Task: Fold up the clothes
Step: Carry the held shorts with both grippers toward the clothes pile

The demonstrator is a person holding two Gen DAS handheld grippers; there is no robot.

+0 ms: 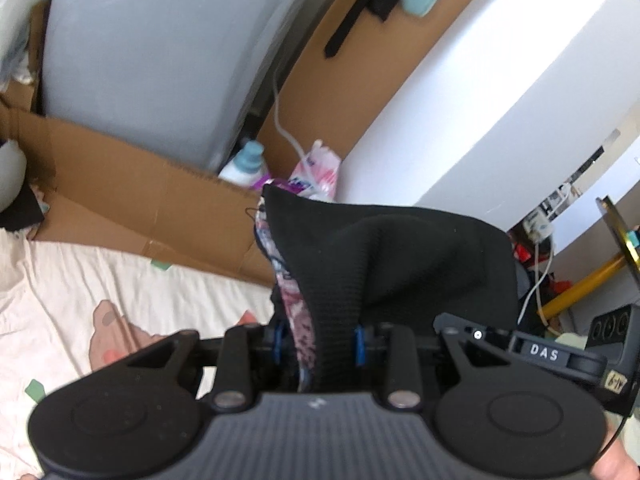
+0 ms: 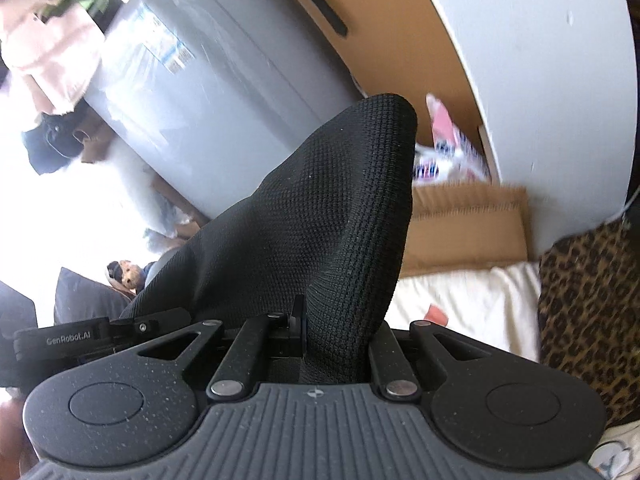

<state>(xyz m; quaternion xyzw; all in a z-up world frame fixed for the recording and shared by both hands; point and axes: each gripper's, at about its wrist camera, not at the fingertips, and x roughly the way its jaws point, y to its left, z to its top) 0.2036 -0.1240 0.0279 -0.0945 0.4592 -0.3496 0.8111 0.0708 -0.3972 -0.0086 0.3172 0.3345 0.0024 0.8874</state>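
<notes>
Left gripper [image 1: 320,344]: fingers [image 1: 359,345] partly closed, clamping a bunched fold of black knit garment [image 1: 392,256]; a floral patterned layer [image 1: 294,308] showing along the fold's left edge, pinched in the same grip.

Right gripper [image 2: 340,340]: fingers nearly fully closed, pinching a thin edge of the same black ribbed fabric [image 2: 332,208]; only the left finger [image 2: 298,320] showing, the right one hidden behind the cloth.

Garment: being held up off the bed, gathered at each grip and rising away from the fingers. In the right wrist view, standing as a tall cone, long axis running up and slightly rightward to a rounded tip. In the left wrist view, spreading broad and low, long axis running across the frame, top edge sloping from a peak at upper left down toward the right. Full shape and type of garment not determinable.

Below and beyond: pale bedsheet [image 1: 132,280] with pink printed figures; flattened cardboard [image 1: 132,184] lying at the bed's far edge; grey appliance [image 1: 160,52] standing behind it; detergent bottle [image 1: 246,164] and pink packet [image 1: 320,172] sitting between appliance and white wall [image 1: 500,80]. Leopard-print fabric [image 2: 592,300] lying at the right, just beside the sheet.
</notes>
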